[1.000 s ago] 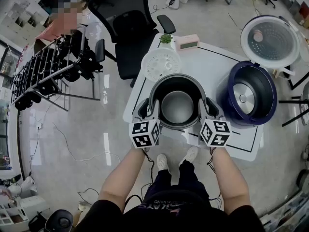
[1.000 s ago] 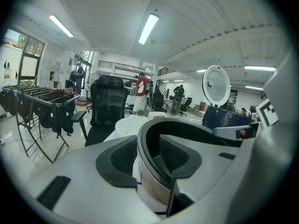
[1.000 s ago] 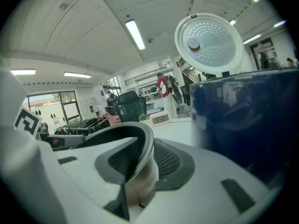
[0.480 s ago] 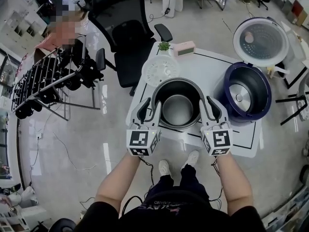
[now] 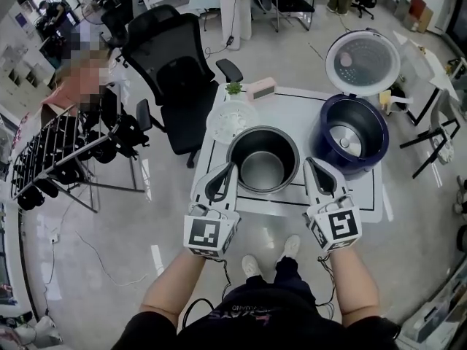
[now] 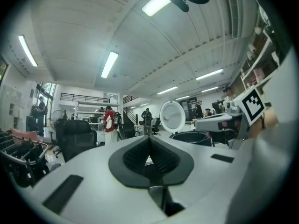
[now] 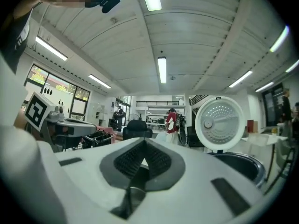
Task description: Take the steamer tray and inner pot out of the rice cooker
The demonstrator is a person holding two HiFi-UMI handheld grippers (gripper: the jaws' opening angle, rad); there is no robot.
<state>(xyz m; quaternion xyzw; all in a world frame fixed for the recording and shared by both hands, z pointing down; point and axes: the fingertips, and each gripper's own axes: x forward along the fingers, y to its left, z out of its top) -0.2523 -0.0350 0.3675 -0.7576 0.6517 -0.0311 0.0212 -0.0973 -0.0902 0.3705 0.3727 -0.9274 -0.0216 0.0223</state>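
The grey inner pot (image 5: 263,159) stands empty on the white table (image 5: 365,203), left of the navy rice cooker (image 5: 350,138) with its lid (image 5: 363,62) up. The white steamer tray (image 5: 231,120) lies behind the pot. My left gripper (image 5: 229,168) hovers by the pot's left side and my right gripper (image 5: 309,163) by its right side, both clear of the rim. Each pair of jaws has just been closing with nothing between them. In the gripper views both sets of pads meet, left gripper (image 6: 149,141) and right gripper (image 7: 144,148), pointing level across the room.
A small plant (image 5: 233,88) and a pink clock (image 5: 262,90) sit at the table's far edge. A black office chair (image 5: 168,57) stands behind the table on the left, beside a rack of dark gear (image 5: 66,159). People stand far back in the room (image 6: 110,125).
Both grippers have risen and drawn back from the inner pot's sides, and their jaws have gone from open to shut. The pot stays on the table.
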